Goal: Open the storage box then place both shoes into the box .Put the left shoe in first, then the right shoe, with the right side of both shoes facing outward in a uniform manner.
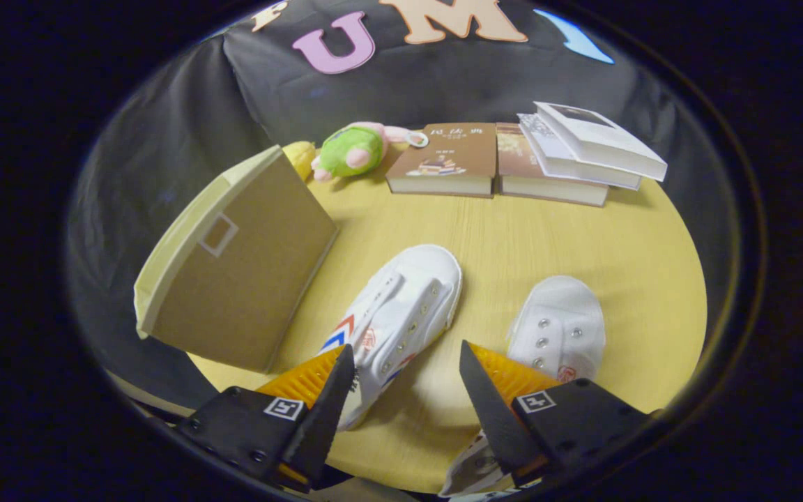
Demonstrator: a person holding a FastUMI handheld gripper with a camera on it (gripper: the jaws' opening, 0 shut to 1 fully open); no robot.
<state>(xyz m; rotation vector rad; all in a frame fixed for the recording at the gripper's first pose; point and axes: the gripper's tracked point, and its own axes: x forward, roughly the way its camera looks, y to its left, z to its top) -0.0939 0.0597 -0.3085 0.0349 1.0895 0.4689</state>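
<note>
Gripper (407, 362) spread wide, nothing between the fingers, nothing gripped. It hangs over the near part of a round table (513, 244) with a pale wood top.

One finger (328, 411) overlaps the heel end of a white shoe (398, 317); whether it touches the shoe cannot be told. This shoe lies at a slant, toe pointing away toward the table's middle, with red and blue stripes on the side nearest the box. The heel part runs down between the fingers.

The other finger (492, 408) sits in front of a second white shoe (558, 328), also toe away, metal eyelets showing. Part of this shoe shows again below the finger, at the table's near edge. The two shoes lie apart, bare table between them.

Beside the striped shoe stands the box (241, 279), brown card with a cream lid, shut, a small label window on its side. It sits at the table's edge, close to the shoe but not touching.

Beyond the box, at the far rim: a green and pink plush toy (354, 150), something yellow (300, 157) just beside it, partly hidden by the box. Next along the far rim, books (454, 160) lying flat side by side, with two more books stacked askew on the last of them.
</note>
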